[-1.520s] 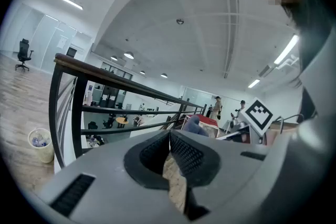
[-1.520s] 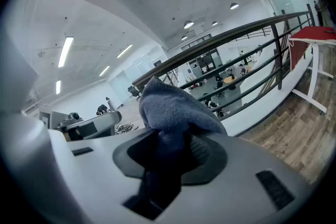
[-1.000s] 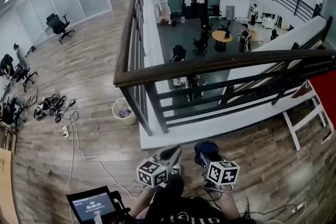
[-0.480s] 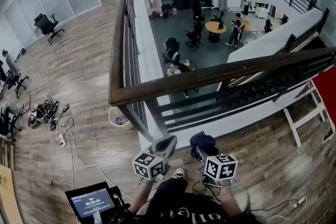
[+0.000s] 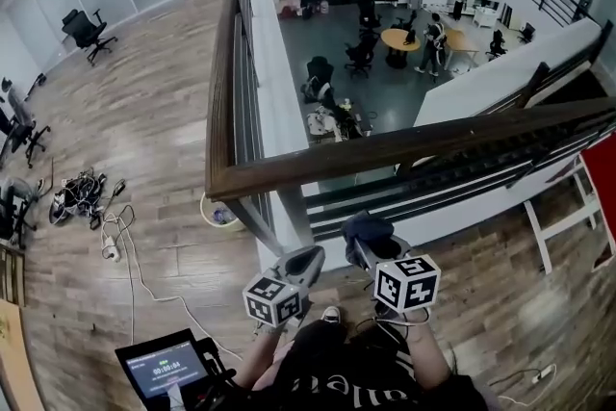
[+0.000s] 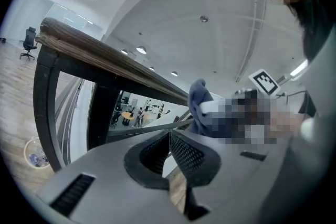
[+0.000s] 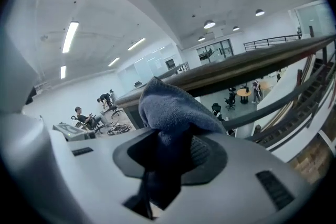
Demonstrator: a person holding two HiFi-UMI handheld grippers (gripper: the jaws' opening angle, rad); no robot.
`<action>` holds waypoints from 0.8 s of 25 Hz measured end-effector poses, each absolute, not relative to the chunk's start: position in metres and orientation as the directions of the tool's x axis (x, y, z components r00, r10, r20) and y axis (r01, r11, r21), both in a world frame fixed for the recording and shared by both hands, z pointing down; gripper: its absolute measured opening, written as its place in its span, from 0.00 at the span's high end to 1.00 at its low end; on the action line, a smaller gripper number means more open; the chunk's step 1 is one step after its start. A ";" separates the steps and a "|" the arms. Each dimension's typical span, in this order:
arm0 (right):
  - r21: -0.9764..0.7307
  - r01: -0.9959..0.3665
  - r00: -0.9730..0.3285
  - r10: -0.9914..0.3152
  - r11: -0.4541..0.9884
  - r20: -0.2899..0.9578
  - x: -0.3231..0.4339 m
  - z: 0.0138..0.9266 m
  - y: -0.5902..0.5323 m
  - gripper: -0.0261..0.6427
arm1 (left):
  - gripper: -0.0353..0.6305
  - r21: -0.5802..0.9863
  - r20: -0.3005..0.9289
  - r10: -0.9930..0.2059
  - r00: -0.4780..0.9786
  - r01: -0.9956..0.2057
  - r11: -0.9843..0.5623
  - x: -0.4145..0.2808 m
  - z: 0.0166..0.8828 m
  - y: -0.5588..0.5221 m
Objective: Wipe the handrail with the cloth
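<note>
The wooden handrail [image 5: 404, 147] runs from a corner post at the left across to the right, on dark metal bars. A second length of rail [image 5: 227, 43] leads away from that corner. My right gripper [image 5: 367, 244] is shut on a blue-grey cloth [image 5: 365, 227], just below and in front of the rail. In the right gripper view the cloth [image 7: 170, 110] bunches out of the right gripper [image 7: 176, 148], with the handrail [image 7: 241, 67] close above. My left gripper [image 5: 310, 259] hangs beside it, shut and empty. In the left gripper view, the left gripper [image 6: 169, 136] points up at the handrail [image 6: 105, 59].
Beyond the rail is an open drop to a lower floor with tables and people [image 5: 423, 38]. A waste basket [image 5: 218, 212] stands by the corner post. Cables [image 5: 82, 195] lie on the wood floor at left. A white frame [image 5: 563, 212] is at right, a screen [image 5: 162, 369] near my feet.
The handrail has come nearer and lower in the head view. Both grippers have risen a little toward it, the right one still with the cloth.
</note>
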State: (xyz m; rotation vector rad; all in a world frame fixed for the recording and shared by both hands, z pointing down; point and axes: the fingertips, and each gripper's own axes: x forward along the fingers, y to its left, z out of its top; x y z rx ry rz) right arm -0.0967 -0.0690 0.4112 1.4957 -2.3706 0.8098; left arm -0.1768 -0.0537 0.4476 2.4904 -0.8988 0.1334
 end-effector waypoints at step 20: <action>0.051 -0.842 -0.471 -0.776 0.538 0.420 -0.112 0.314 -0.220 0.80 | 0.95 0.390 0.268 -0.673 0.689 -0.716 -0.579 -0.160 0.407 -0.109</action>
